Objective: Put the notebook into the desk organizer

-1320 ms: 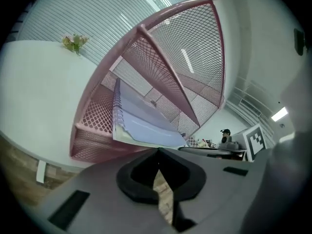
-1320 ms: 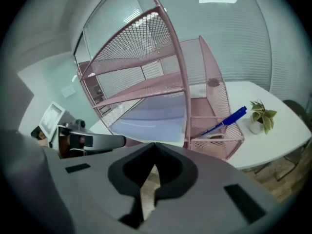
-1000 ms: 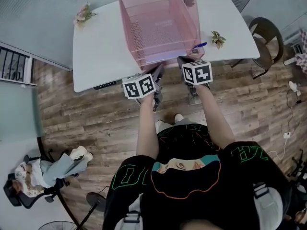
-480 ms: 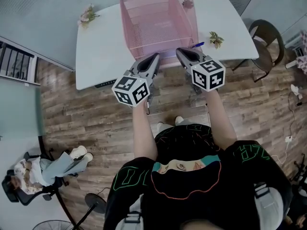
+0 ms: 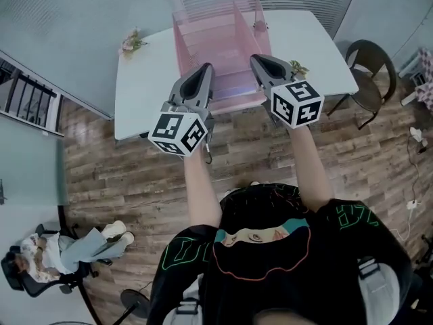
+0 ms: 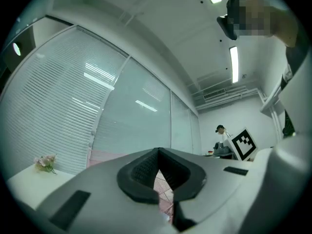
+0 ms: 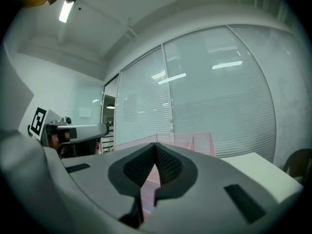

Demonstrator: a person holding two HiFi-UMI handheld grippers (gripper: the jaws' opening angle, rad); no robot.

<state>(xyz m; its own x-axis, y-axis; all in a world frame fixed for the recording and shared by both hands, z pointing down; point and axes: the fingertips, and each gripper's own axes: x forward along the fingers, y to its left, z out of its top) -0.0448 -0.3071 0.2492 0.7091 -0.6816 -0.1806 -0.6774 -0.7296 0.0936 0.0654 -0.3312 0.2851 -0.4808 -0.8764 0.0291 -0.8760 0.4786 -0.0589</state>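
At the lower left of the head view a person (image 5: 40, 259) sits in a rolling chair on the wood floor. A flower sprig (image 5: 133, 42) lies at the upper left corner of the white table (image 5: 145, 80). The left gripper (image 5: 206, 66), left of centre, has its jaws pressed together on nothing. Between the two grippers, at upper centre, stands the pink desk organizer (image 5: 203, 39). The notebook (image 5: 233, 85), a pale purple strip, shows low at the organizer's near end; it seems to lie inside. The right gripper (image 5: 256, 58) is likewise pressed together and empty. A small plant (image 5: 296, 67) lies just right of it, and a dark chair (image 5: 369, 59) stands at the far right.
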